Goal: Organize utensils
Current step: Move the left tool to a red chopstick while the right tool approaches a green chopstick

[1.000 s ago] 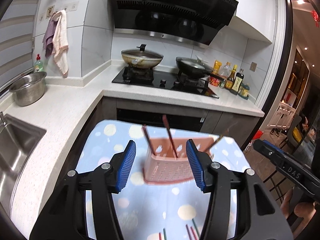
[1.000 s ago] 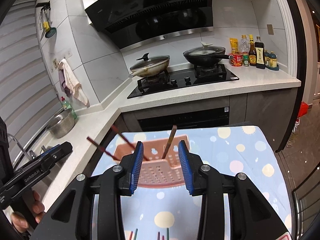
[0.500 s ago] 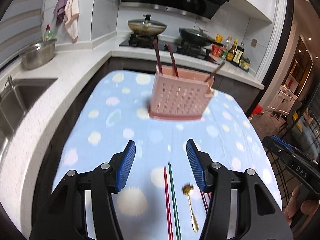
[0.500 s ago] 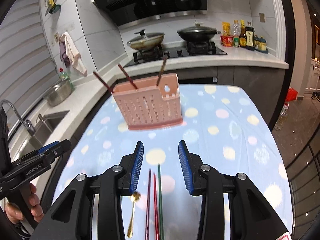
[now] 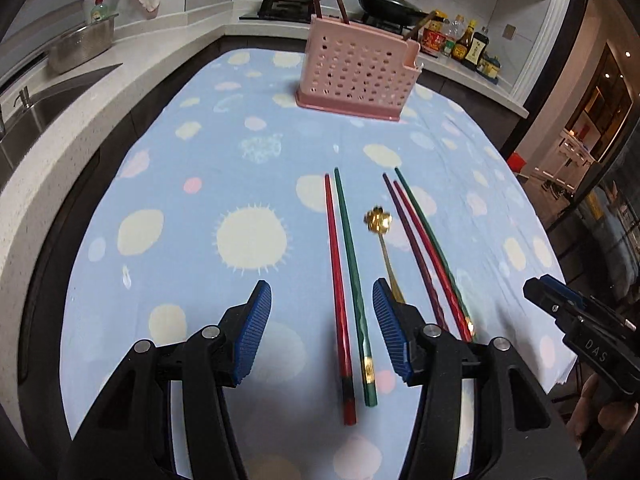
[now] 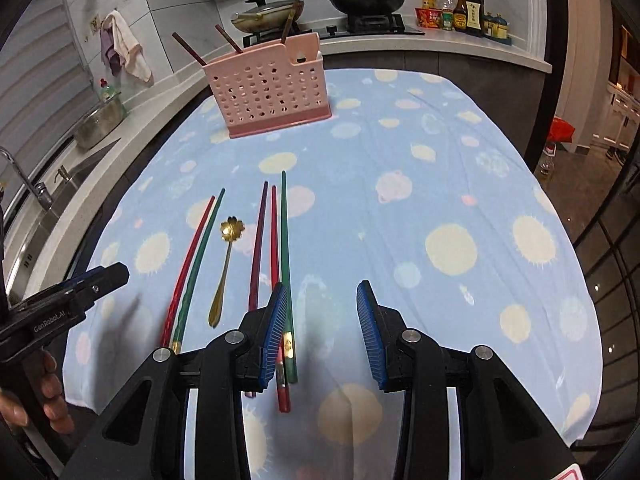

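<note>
Both claws hang over the spotted cloth (image 5: 248, 168) with jaws apart, nothing in them. Left claw (image 5: 322, 330) has a red chopstick (image 5: 338, 300) and a green one (image 5: 352, 280) lying between its fingers on the cloth, with the gold spoon (image 5: 382, 236) just right. Right claw (image 6: 322, 330) has three more chopsticks (image 6: 274, 240) by its left finger. Pink rack (image 6: 268, 88) sits well ahead.

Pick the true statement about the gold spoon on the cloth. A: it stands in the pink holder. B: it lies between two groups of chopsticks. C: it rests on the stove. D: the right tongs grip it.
B: the gold spoon lies flat on the cloth, a red-and-green chopstick pair on one side and three chopsticks on the other.
</note>
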